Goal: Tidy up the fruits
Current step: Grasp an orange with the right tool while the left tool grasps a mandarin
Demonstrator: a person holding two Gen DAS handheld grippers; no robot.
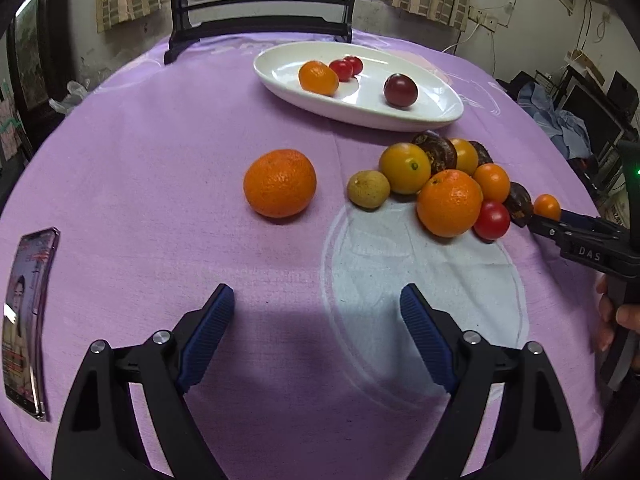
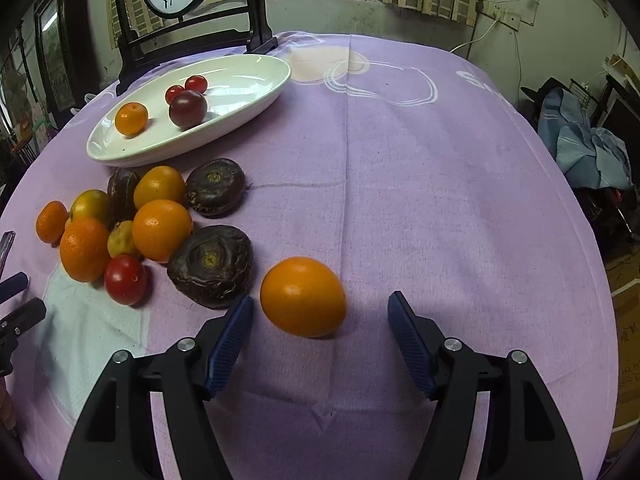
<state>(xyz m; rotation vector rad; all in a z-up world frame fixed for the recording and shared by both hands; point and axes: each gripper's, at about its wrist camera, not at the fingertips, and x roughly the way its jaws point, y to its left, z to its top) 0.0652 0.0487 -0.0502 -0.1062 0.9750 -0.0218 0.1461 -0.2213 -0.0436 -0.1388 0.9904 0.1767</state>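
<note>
Looking through the left wrist view, we see the left gripper (image 1: pixel 316 320) with fingers spread wide and nothing between them, hanging over the purple tabletop (image 1: pixel 160 152). A lone rough-skinned orange (image 1: pixel 280 183) sits just ahead of it, apart from the fruit pile (image 1: pixel 448 184) to the right. Beyond lies the white oval plate (image 1: pixel 448 110), already carrying four small fruits. A phone (image 1: pixel 26 320) lies at the left edge.

Turning to the right wrist view, we note the right gripper (image 2: pixel 320 330) with fingers apart and a smooth orange fruit (image 2: pixel 303 297) sitting just beyond the tips, nearer the left one, untouched by either. A dark wrinkled fruit (image 2: pixel 211 270) rests just beside that left finger.

We judge both hands are approaching a pick. Next, each gripper should advance to straddle its fruit and close gently; the right must avoid nudging the dark neighbour.
</note>
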